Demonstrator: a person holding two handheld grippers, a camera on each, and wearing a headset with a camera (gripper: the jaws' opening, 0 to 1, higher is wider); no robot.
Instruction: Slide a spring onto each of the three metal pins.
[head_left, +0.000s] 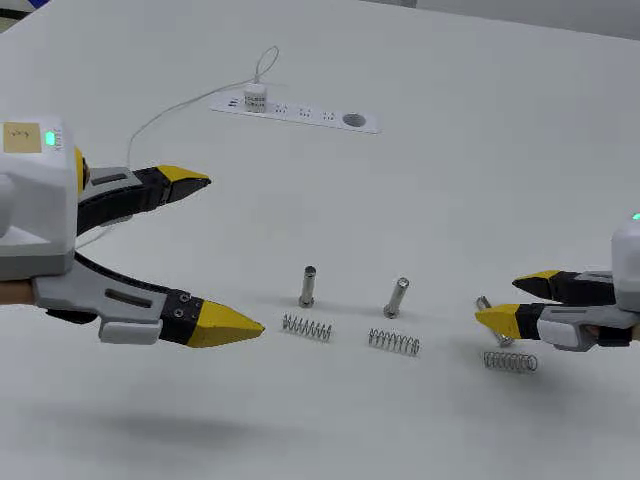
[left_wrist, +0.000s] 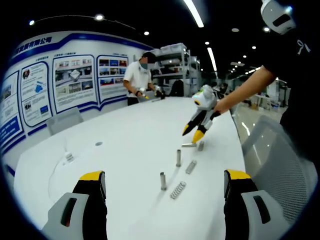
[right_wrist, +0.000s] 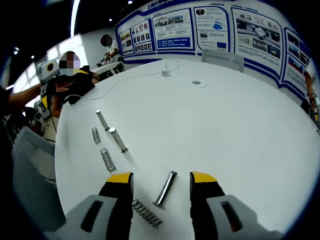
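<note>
Both empty; left gripper (head_left: 232, 252) wide; right gripper (head_left: 497, 300) half-open, straddling pin (right_wrist: 165, 189)

- White table (head_left: 480, 150): flat top bearing every item.
- Left pin (head_left: 307, 286), middle pin (head_left: 396, 297): standing upright, near centre.
- Right pin (right_wrist: 165, 188): lying on its side.
- Left spring (head_left: 306, 327), middle spring (head_left: 393, 342), right spring (head_left: 510, 361): each lying flat just on the near side of its pin.
- Power strip (head_left: 295, 110): far side, carrying a white plug (head_left: 256, 97); a cable (head_left: 175, 103) trails left.
</note>
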